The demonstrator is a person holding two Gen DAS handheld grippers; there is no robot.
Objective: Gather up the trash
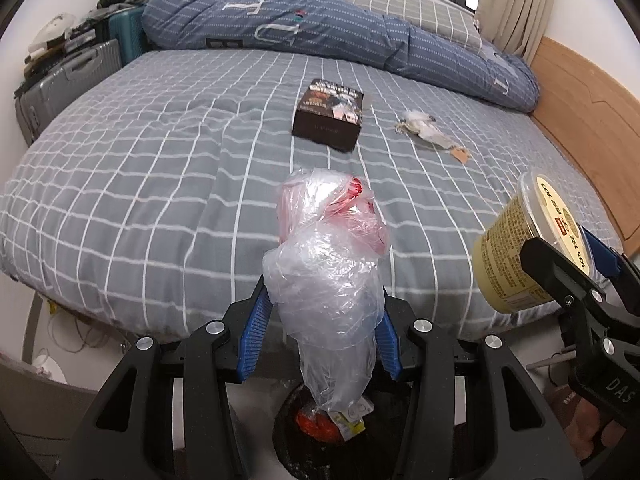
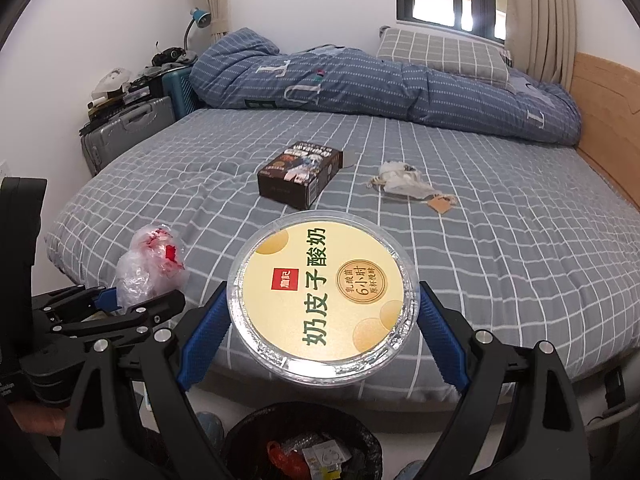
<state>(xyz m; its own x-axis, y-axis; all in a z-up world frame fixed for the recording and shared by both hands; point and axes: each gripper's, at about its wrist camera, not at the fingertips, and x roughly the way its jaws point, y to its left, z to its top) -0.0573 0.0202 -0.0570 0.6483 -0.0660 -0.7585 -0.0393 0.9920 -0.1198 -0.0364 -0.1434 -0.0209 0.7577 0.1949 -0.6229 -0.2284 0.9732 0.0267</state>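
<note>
Bed (image 1: 160, 168) behind; bin (image 2: 360, 436) on floor below. Left hand-held gripper (image 1: 320, 332) clamps bag (image 1: 332, 264); right hand-held gripper (image 2: 320, 332), jaws wide, grips tub (image 2: 320, 300). Centre each over bin mouth, then release. Box (image 1: 328, 116), wrapper (image 1: 428, 130) remain on bed.

Left view: my camera looks down along the left gripper (image 1: 326, 320) at the bed (image 1: 160, 184), close by.
Right view: same way, from the right side.
Both see: bed, box (image 1: 329, 114), bin (image 2: 300, 440).
</note>
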